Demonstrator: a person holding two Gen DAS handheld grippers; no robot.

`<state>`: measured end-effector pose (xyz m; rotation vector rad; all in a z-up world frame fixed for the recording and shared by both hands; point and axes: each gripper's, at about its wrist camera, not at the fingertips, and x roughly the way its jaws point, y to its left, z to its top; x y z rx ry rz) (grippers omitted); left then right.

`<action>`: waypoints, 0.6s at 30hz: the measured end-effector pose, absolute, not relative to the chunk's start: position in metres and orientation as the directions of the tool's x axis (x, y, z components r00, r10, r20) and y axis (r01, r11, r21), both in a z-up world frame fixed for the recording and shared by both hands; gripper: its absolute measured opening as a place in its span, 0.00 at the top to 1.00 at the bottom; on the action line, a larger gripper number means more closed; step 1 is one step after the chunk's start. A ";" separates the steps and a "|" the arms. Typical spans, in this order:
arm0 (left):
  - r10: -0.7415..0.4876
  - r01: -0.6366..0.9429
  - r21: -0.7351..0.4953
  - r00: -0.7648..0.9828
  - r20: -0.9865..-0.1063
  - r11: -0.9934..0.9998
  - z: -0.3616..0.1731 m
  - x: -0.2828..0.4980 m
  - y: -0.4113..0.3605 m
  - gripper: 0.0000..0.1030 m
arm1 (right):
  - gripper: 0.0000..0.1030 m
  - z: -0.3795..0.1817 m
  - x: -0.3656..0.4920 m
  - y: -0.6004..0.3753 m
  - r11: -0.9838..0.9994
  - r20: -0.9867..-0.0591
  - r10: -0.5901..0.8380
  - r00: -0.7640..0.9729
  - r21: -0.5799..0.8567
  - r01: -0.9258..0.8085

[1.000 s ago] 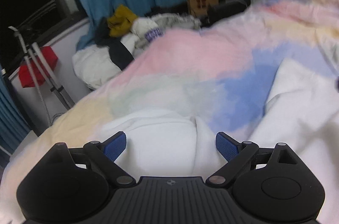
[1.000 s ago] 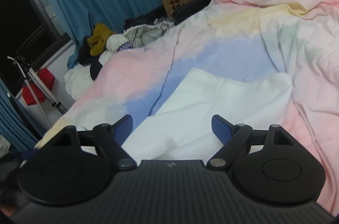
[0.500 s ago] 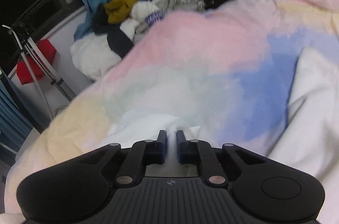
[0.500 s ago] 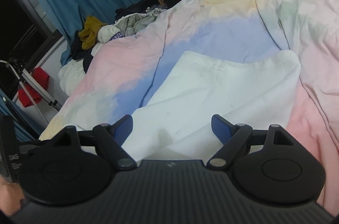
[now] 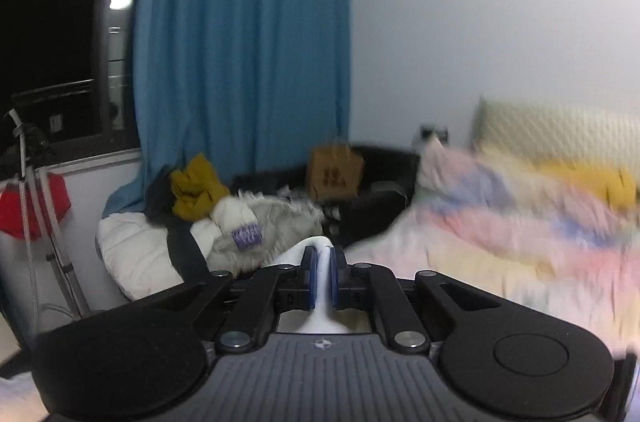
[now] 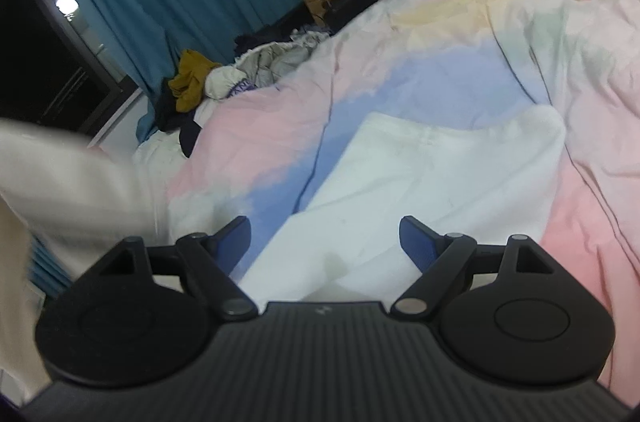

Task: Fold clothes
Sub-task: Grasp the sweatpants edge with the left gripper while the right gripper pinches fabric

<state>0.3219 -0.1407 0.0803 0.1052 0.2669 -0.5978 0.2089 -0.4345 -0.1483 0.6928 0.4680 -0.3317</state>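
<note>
The left gripper (image 5: 323,272) has its fingers closed down to a narrow slit on a pinch of white cloth (image 5: 320,254). A ridge of cloth rises between the pads and more trails back toward the body. Its camera faces the curtain (image 5: 240,62) and wall rather than the bed, so the edge is probably raised to carry it over in a fold.

The right gripper (image 6: 325,237) hangs over the bed (image 6: 460,34) with fingers spread wide and holding nothing. The rest of the garment (image 6: 440,174) lies flat ahead of and between the fingertips, and a blurred white swath (image 6: 80,178) sits beyond the left fingertip, likely the lifted part. Held wide and low, the right fingers seem placed to pin or take the flat part while the left brings its edge across.
</note>
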 end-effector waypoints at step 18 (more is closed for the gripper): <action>-0.265 0.276 -0.056 0.815 -0.516 0.959 -0.073 0.331 -0.057 0.23 | 0.18 -0.188 0.245 -0.453 0.653 -0.570 0.054 0.820 0.642 0.403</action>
